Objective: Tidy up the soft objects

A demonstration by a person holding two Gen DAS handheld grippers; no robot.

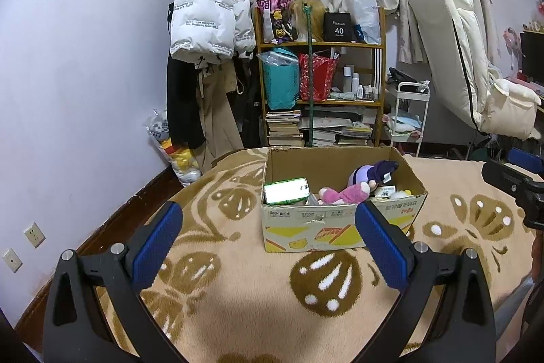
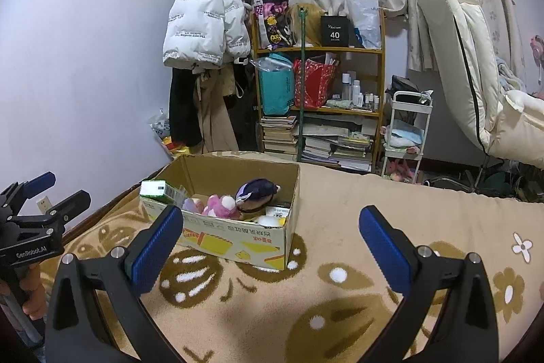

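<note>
left wrist: one box point(image 1: 340, 227), two plush toys point(image 1: 343, 193).

We see the box point(image 1: 340, 223) standing open-topped on the blanket point(image 1: 238, 295), reachable from above; toys point(image 1: 343, 193) and a green pack point(image 1: 285, 191) fill much of it. Bare blanket lies before and right of it; the wall point(image 1: 85, 91) crowds the left.

Left tongs point(image 1: 268, 237) gape empty over the blanket point(image 1: 238, 312), facing a cardboard box point(image 1: 340, 227) holding plush toys point(image 1: 357, 186).
</note>
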